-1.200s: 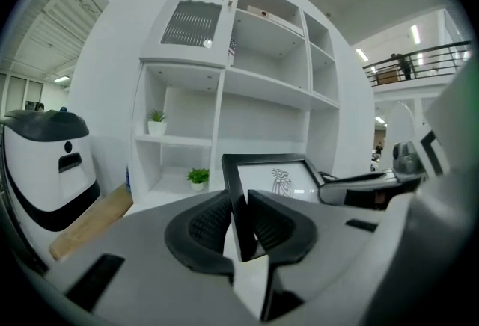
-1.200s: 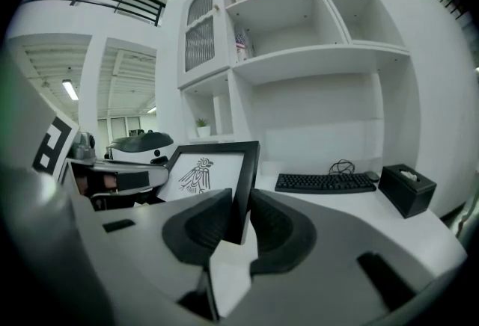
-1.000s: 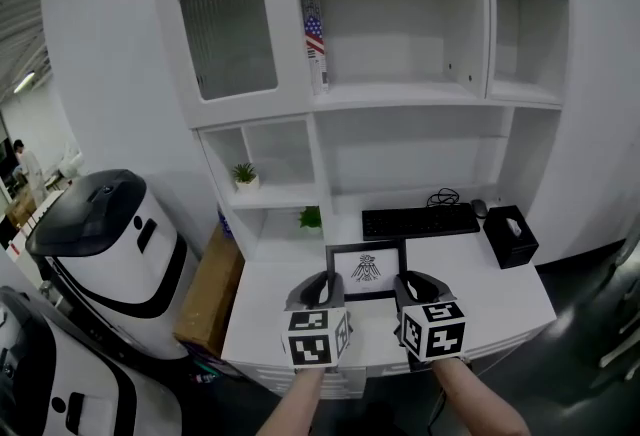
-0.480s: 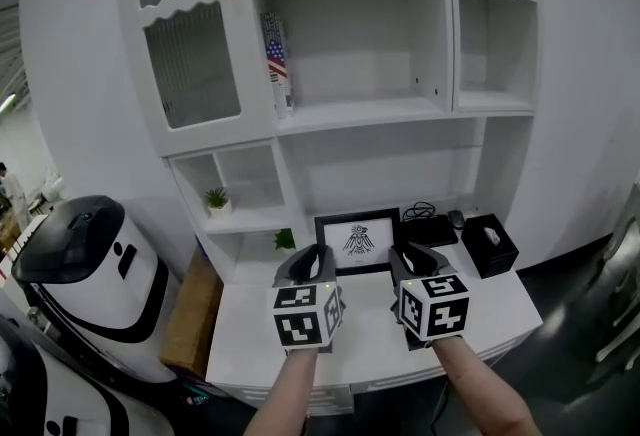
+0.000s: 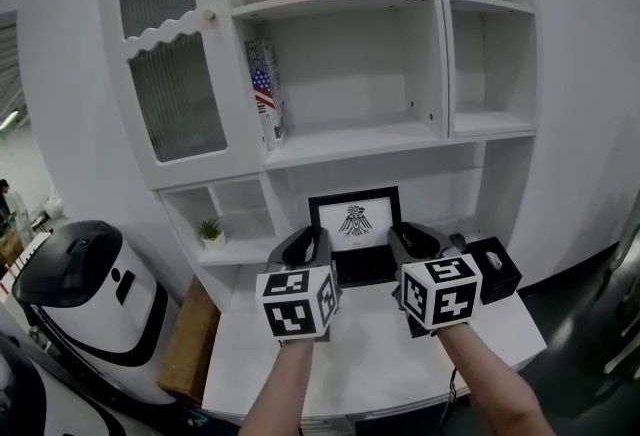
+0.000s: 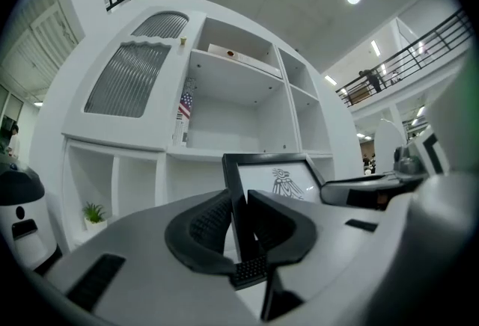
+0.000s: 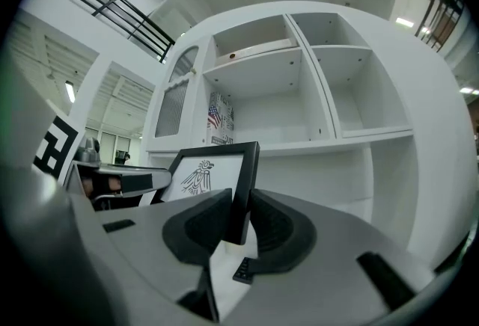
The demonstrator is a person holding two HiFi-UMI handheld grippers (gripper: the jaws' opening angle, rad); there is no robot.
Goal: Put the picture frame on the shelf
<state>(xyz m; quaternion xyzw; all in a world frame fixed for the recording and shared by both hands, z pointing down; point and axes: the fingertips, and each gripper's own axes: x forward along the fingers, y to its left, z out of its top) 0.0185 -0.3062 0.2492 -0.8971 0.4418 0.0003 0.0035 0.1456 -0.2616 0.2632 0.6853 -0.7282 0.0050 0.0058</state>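
Jaws of left gripper [image 5: 308, 246] clamped on left edge of black-framed picture frame with bird print [image 5: 354, 221]. Frame upright, held above white bench [image 5: 370, 354], before white shelf unit [image 5: 350, 139]. Right gripper [image 5: 412, 240] clamped on right edge.

The left forearm [image 5: 283, 386] and right forearm [image 5: 478, 379] reach forward from the bottom of the head view, side by side and roughly parallel. The left gripper [image 5: 308, 246] points level, its jaws clamped on the left edge of the picture frame [image 5: 354, 220]. The right gripper [image 5: 413, 238] points level too, jaws pressed on the frame's right edge. Both marker cubes sit at about the same height.
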